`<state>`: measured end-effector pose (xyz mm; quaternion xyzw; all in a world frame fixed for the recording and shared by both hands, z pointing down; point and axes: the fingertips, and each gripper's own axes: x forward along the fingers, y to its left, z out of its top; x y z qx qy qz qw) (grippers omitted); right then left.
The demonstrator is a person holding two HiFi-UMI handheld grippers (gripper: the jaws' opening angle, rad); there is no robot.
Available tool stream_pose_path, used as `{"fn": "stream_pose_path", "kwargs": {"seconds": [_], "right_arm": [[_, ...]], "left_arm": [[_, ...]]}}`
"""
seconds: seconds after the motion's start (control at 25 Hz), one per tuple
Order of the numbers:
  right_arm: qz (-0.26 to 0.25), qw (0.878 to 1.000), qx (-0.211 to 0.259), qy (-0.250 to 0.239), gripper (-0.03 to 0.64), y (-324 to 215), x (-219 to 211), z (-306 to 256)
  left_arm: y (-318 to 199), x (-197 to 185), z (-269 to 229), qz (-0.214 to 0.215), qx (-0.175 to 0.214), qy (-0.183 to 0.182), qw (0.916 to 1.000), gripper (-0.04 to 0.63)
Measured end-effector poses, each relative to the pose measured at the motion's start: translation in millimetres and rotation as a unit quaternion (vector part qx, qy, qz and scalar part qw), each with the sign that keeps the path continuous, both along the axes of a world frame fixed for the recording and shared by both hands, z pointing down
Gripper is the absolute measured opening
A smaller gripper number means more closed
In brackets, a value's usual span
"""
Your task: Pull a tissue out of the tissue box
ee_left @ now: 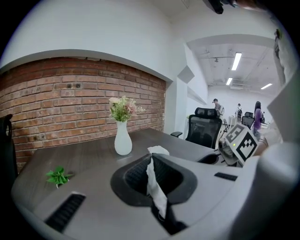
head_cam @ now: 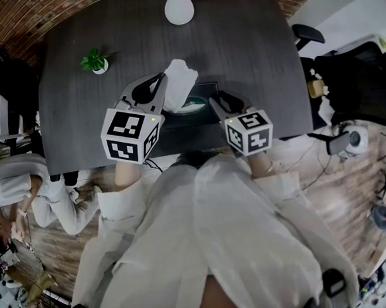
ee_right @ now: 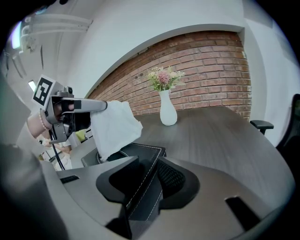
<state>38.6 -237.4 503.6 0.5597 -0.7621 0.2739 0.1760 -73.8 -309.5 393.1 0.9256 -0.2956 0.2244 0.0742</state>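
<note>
Dark table (head_cam: 247, 45), crumpled white tissue (head_cam: 179, 83) over box (ee_right: 138, 152)

We log a white tissue (head_cam: 180, 80), a black tissue box (ee_right: 140, 152) with white stitching, and a dark grey wood-grain table (head_cam: 247, 51). White vase (head_cam: 179, 7), pink-green flowers (ee_right: 164, 78), green plant (head_cam: 94, 60) in a white pot — red brick wall (ee_left: 70, 108).

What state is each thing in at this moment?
tissue: partly drawn up, lower end at the box opening
box: lying flat, one edge clamped
left gripper: shut on the tissue
right gripper: shut on the box
vase: upright, holding flowers
plant: upright
</note>
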Motion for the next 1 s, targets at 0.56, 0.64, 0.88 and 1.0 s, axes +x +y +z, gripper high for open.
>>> {"fn": "stream_pose_path", "kwargs": {"seconds": [0.56, 0.64, 0.88, 1.0], "right_arm": [[-0.007, 1.000, -0.003, 0.008, 0.107, -0.3, -0.1, 0.5], [-0.008, 1.000, -0.006, 0.009, 0.107, 0.5, -0.1, 0.4], [-0.009, 1.000, -0.013, 0.006, 0.107, 1.0, -1.1, 1.1], [-0.015, 1.000, -0.013, 0.014, 0.107, 0.2, -0.7, 0.3]], "left_arm": [[-6.7, -12.0, -34.3, -0.024, 0.035, 0.040, 0.9983, 0.008], [-6.4, -13.4, -39.6, -0.027, 0.040, 0.045, 0.9978, 0.008], [-3.9, -18.3, -46.1, -0.033, 0.043, 0.055, 0.9970, 0.008], [-2.2, -19.0, -45.3, -0.034, 0.043, 0.054, 0.9970, 0.008]]}}
